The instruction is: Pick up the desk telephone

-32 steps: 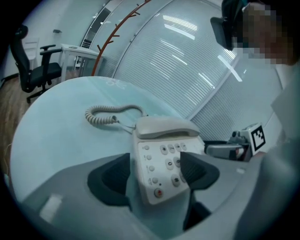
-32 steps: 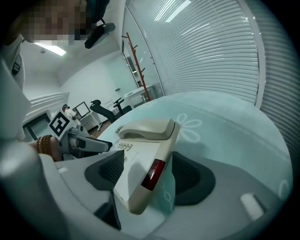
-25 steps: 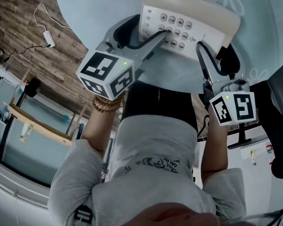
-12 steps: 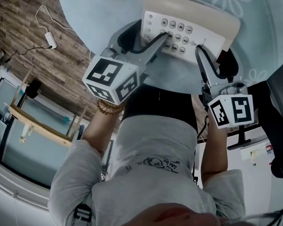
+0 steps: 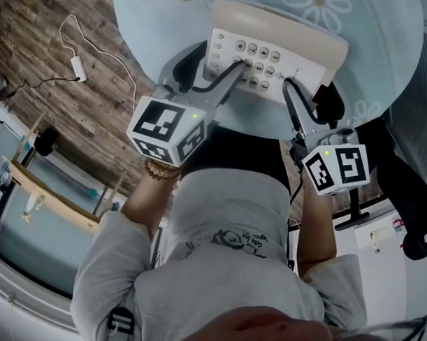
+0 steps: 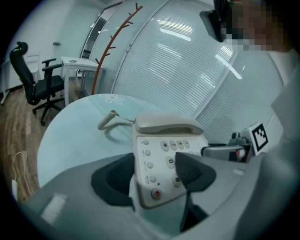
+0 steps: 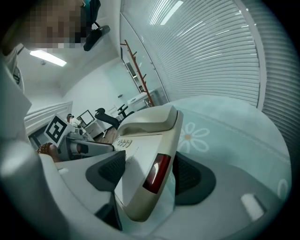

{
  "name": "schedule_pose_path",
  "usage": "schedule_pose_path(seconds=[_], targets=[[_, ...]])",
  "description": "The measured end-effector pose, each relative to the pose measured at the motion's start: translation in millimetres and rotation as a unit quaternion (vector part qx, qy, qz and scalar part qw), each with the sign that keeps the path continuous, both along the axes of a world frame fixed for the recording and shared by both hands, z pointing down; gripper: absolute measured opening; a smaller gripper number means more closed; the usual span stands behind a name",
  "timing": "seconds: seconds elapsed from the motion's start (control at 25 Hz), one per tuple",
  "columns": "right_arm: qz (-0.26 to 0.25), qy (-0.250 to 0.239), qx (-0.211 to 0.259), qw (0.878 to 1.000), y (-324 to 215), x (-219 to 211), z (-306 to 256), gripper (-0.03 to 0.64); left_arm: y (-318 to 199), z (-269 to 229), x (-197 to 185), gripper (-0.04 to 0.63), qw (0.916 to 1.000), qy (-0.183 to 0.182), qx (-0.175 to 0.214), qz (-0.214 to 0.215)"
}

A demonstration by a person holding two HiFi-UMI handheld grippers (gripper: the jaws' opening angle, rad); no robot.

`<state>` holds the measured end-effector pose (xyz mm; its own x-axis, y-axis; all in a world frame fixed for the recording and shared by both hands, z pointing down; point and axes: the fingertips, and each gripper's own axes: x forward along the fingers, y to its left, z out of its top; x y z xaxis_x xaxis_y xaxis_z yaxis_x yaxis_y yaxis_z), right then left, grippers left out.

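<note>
The beige desk telephone (image 5: 300,58) has its handset (image 6: 166,124) on the cradle and hangs tilted above the round pale-blue table (image 5: 159,21), carried by both grippers. My left gripper (image 5: 220,61) is shut on its near left corner (image 6: 161,154): one pad lies on the keypad, the other at the left edge. My right gripper (image 5: 310,96) is shut on the phone's right side (image 7: 140,159), one pad on each face by the red window. The coiled cord (image 6: 110,119) trails on the table.
The table has a daisy print (image 7: 194,133) and stands beside a wall of blinds. Beyond it are a coat rack (image 6: 110,44), an office chair (image 6: 35,89) and a white desk. A cable (image 5: 77,63) lies on the wood floor.
Both grippers have risen with the phone held between them, and the phone has shifted slightly left in the head view.
</note>
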<state>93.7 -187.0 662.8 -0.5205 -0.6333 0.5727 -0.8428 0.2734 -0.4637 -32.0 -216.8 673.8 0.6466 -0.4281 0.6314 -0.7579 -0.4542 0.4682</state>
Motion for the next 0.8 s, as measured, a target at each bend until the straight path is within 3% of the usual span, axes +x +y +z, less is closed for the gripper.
schedule_pose_path(seconds=[0.36,0.8], targets=[[0.003,0.011,0.033,0.999,16.2,-2.8,-130.6,0.313,16.7,-132.3,-2.4,0.275,0.9992,0.002,0.039,-0.007],[0.016,0.015,0.083,0.996,24.5,-3.5,-255.5,0.316,24.6,-259.0,-2.8,0.275,0.9954,0.013,0.094,-0.01]])
